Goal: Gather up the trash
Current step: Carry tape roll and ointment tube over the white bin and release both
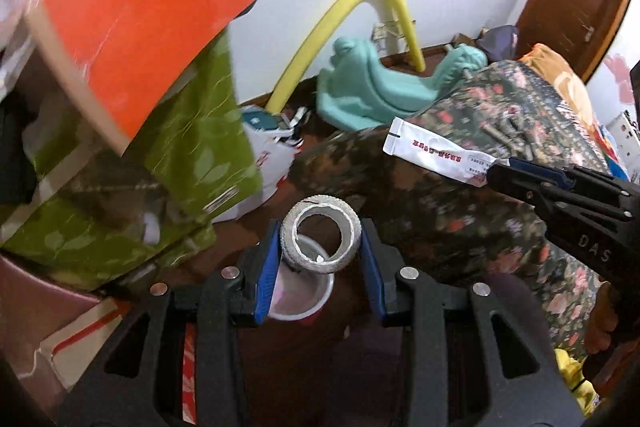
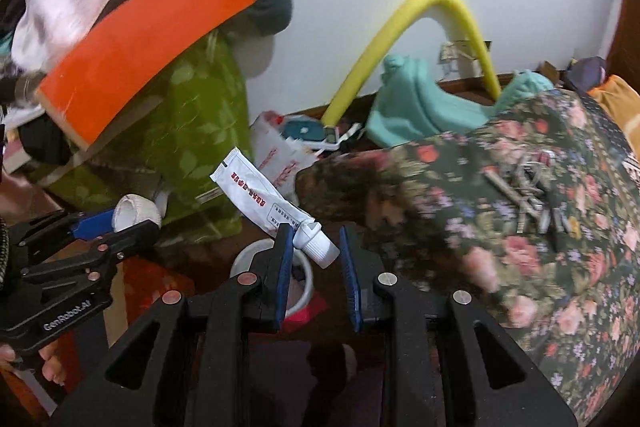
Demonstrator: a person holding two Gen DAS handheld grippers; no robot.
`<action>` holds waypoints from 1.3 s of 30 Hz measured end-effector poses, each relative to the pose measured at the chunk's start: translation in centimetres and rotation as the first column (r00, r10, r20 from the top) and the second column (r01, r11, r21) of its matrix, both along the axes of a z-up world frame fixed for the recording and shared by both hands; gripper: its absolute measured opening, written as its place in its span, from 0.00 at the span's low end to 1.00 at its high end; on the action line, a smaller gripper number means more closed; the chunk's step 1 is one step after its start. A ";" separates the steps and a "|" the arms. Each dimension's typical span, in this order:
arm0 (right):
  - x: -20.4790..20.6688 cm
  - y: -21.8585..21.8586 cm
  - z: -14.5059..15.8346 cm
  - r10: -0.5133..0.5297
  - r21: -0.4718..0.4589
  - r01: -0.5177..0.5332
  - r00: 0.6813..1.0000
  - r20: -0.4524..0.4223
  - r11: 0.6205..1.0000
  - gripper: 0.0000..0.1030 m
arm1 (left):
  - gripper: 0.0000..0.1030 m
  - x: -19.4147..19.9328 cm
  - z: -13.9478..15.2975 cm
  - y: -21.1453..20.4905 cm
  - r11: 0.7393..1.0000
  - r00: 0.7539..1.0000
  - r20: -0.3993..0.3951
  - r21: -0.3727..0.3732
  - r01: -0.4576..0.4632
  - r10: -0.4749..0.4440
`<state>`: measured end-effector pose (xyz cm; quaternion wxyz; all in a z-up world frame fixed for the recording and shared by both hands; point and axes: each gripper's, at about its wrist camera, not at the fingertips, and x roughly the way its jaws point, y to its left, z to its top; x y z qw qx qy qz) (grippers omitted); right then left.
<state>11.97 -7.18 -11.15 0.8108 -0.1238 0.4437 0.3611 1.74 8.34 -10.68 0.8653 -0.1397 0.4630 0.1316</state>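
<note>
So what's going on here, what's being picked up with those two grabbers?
A person is collecting trash with a handheld gripper in each hand. The left gripper holds a used tape roll between its fingers, right above a small white bin on the floor. The right gripper has a white ointment tube at its capped end, also hovering over the bin. Neither item has been dropped in yet. A floral quilt lies to the right.

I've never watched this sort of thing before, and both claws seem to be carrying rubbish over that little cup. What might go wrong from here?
The right gripper pinches the white tube only near its cap, so it could swing or slip out. The tape roll in the left gripper looks nearly as wide as the red-rimmed cup below and might bounce off.
</note>
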 end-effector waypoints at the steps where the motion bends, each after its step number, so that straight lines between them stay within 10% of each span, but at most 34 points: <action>1: -0.1 0.6 -0.3 0.007 -0.008 -0.007 1.000 -0.004 1.000 0.21 | 0.37 -0.1 -0.5 0.3 1.000 1.000 -0.008 -0.003 -0.006 0.006; 23: 0.5 11.2 -12.7 0.111 -0.227 -0.159 0.971 -0.210 0.961 0.21 | 0.37 0.7 -15.1 7.4 0.973 0.950 -0.309 -0.201 -0.114 0.047; 39: 1.5 12.2 -13.2 0.111 -0.205 -0.181 0.944 -0.312 0.962 0.40 | 0.45 1.9 -16.4 7.6 0.969 0.940 -0.340 -0.215 -0.123 0.043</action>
